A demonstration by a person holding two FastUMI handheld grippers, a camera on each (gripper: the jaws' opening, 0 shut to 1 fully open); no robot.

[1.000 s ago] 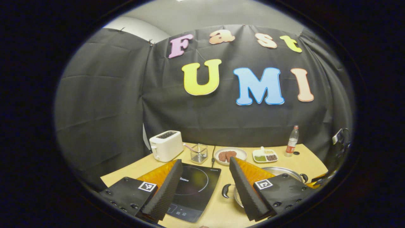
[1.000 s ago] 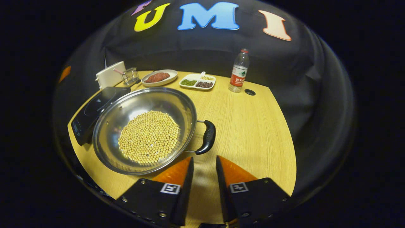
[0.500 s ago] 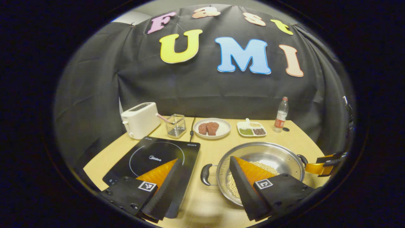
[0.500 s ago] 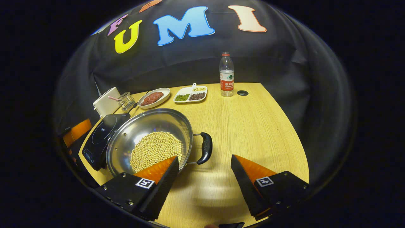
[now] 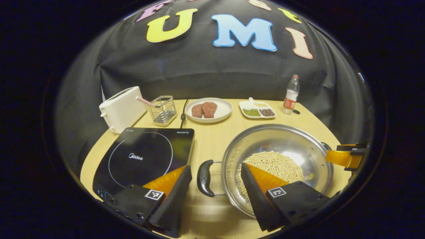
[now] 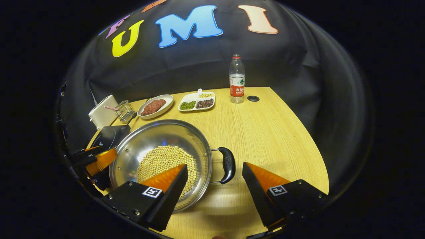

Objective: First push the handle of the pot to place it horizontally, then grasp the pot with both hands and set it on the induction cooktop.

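Observation:
A steel pot (image 5: pixel 282 139) holding soybeans (image 5: pixel 275 164) stands on the wooden table, just right of the black induction cooktop (image 5: pixel 142 156). Its two black handles point left and right. In the left gripper view my left gripper (image 5: pixel 215 166) is open, and the pot's left handle (image 5: pixel 203 173) lies between its fingertips without touching them. In the right gripper view my right gripper (image 6: pixel 214 165) is open around the right handle (image 6: pixel 228 165) of the pot (image 6: pixel 156 136). Each gripper appears at the far side of the other's view, the right gripper (image 5: pixel 345 156) and the left gripper (image 6: pixel 99 159).
Along the back of the table stand a white toaster (image 5: pixel 121 108), a wire basket (image 5: pixel 162 109), a plate of meat (image 5: pixel 208 109), a divided dish of beans (image 5: pixel 257 109) and a water bottle (image 5: pixel 290 96). Bare tabletop (image 6: pixel 272 132) stretches right of the pot.
My right gripper opened from nearly shut. Both grippers dropped and closed in on the pot, so each handle now sits between a pair of fingers. The pot has not moved.

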